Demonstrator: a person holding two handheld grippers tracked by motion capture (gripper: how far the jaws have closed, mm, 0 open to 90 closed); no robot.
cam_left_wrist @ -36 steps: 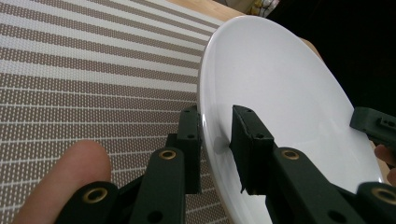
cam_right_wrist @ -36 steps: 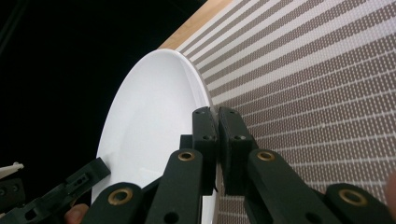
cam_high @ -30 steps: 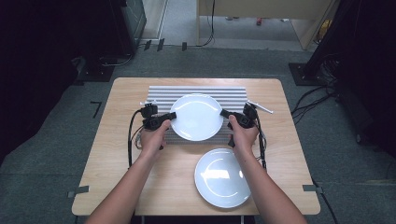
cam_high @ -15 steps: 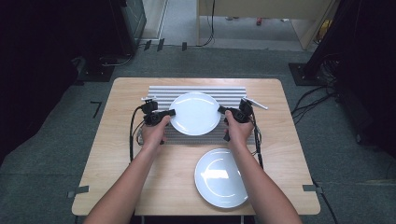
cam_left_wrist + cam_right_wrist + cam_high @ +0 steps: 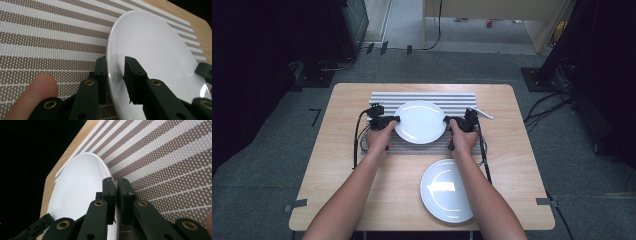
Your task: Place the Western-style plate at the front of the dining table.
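Observation:
A white plate (image 5: 419, 121) hangs between both grippers over a striped grey placemat (image 5: 422, 97). My left gripper (image 5: 393, 120) is shut on its left rim, and my right gripper (image 5: 449, 121) is shut on its right rim. In the left gripper view the plate (image 5: 155, 50) stands tilted, with its rim pinched by the left gripper (image 5: 115, 75). Over on the other side, the right gripper (image 5: 116, 192) has its jaws close together on the edge of the plate (image 5: 77, 187). A second white plate (image 5: 447, 190) lies flat on the table near the front right.
The wooden table (image 5: 342, 165) has bare room at the front left. A small pale utensil-like object (image 5: 482, 114) lies at the placemat's right edge. Cables trail from both grippers towards the person. Dark equipment and floor cables surround the table.
Both grippers have carried the plate slightly farther back and a little left over the placemat. The plate at the front right has not moved.

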